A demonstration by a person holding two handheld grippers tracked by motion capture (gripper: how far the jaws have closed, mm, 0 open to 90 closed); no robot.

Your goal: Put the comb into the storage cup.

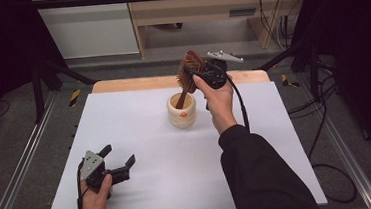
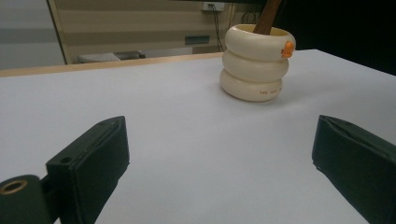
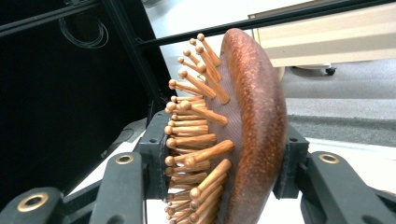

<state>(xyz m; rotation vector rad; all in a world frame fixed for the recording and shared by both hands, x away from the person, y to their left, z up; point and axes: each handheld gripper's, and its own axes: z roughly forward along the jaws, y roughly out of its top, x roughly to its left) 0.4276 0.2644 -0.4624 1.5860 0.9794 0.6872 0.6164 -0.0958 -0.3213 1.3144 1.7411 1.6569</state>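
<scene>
Right tool (image 1: 197, 71) clamped on the head of a brown wooden hairbrush with peg bristles (image 3: 224, 135), handle down inside a cream ribbed ring-stacked cup with an orange spot (image 1: 182, 112) at bench (image 1: 152, 157) centre. Left tool (image 1: 120, 162) at 7 o'clock, jaws wide apart, empty.

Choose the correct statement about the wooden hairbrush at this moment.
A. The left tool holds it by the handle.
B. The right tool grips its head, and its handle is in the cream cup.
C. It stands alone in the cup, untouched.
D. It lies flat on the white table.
B: the right tool is shut on the hairbrush head, with the handle down in the cream cup.
</scene>
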